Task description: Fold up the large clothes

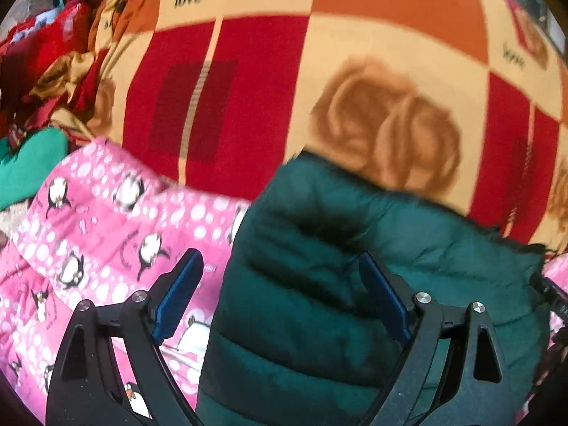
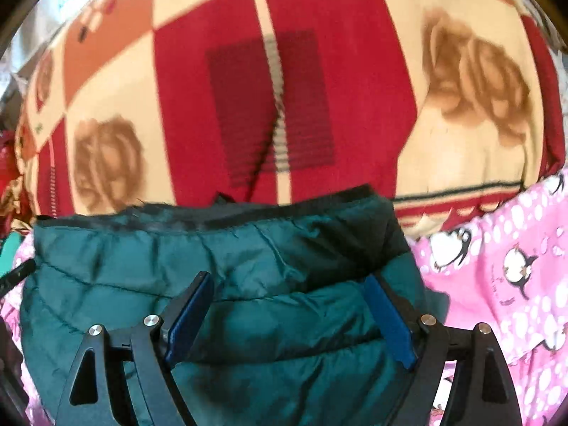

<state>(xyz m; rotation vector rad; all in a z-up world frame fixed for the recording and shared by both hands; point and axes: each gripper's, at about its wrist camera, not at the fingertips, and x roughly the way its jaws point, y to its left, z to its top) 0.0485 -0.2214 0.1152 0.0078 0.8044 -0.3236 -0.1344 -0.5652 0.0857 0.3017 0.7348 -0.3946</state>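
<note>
A dark green puffer jacket [image 1: 319, 284] lies folded on top of a pink quilted jacket with a penguin print [image 1: 99, 234]. My left gripper [image 1: 280, 266] is open, its blue pads wide apart, hovering over the green jacket's left edge; the left pad is over the pink jacket. In the right wrist view the green jacket [image 2: 248, 248] fills the lower middle, with the pink jacket [image 2: 497, 284] at the right. My right gripper [image 2: 287, 291] is open and empty just above the green jacket.
Everything rests on a red, orange and cream blanket with rose prints [image 1: 284, 88] [image 2: 284, 88]. A heap of red and gold clothes [image 1: 53, 64] and a light green garment [image 1: 32, 163] lie at the left.
</note>
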